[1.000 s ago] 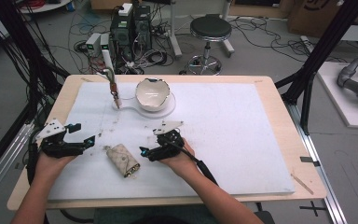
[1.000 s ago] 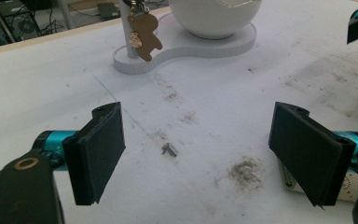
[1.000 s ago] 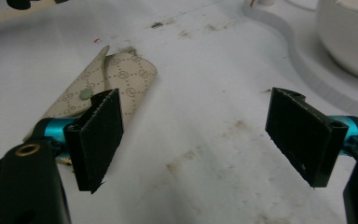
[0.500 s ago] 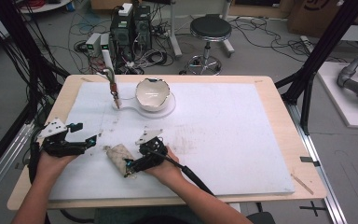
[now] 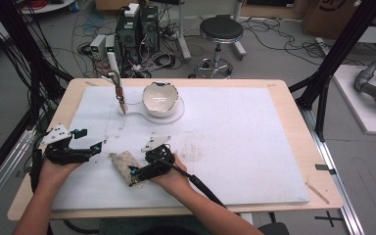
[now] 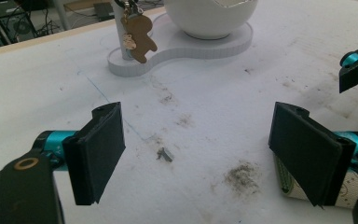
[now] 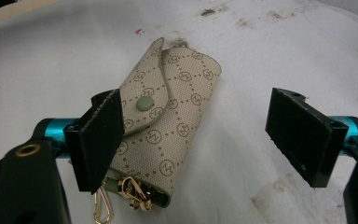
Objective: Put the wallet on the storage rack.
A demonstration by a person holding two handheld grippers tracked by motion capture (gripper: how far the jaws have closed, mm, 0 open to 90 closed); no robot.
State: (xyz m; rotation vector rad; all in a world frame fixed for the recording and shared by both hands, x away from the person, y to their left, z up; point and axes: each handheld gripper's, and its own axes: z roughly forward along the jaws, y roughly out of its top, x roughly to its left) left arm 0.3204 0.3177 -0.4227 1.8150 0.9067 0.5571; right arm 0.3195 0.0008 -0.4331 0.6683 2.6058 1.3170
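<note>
A beige patterned key pouch (image 7: 168,126) with a green snap and gold clips lies flat on the white mat (image 5: 235,147). My right gripper (image 7: 205,135) is open just above it, its left jaw over the pouch's left edge and its right jaw out over bare mat. From the high view the right gripper (image 5: 136,176) sits at the pouch's (image 5: 124,164) near right end. My left gripper (image 5: 90,139) is open to the pouch's left, nothing between its jaws. In the left gripper view (image 6: 200,154) the pouch (image 6: 291,189) peeks out behind the right jaw.
A white bowl (image 5: 160,98) stands on a white base (image 5: 152,116) at the mat's far side. A post on that base carries a hanging gingerbread charm (image 6: 140,32). Dirt smudges (image 6: 240,175) mark the mat. The wooden table edge (image 5: 293,88) runs around the mat.
My right gripper has moved left across the mat to the pouch and now sits over it. The left gripper has stayed nearly still. The pouch has not moved.
</note>
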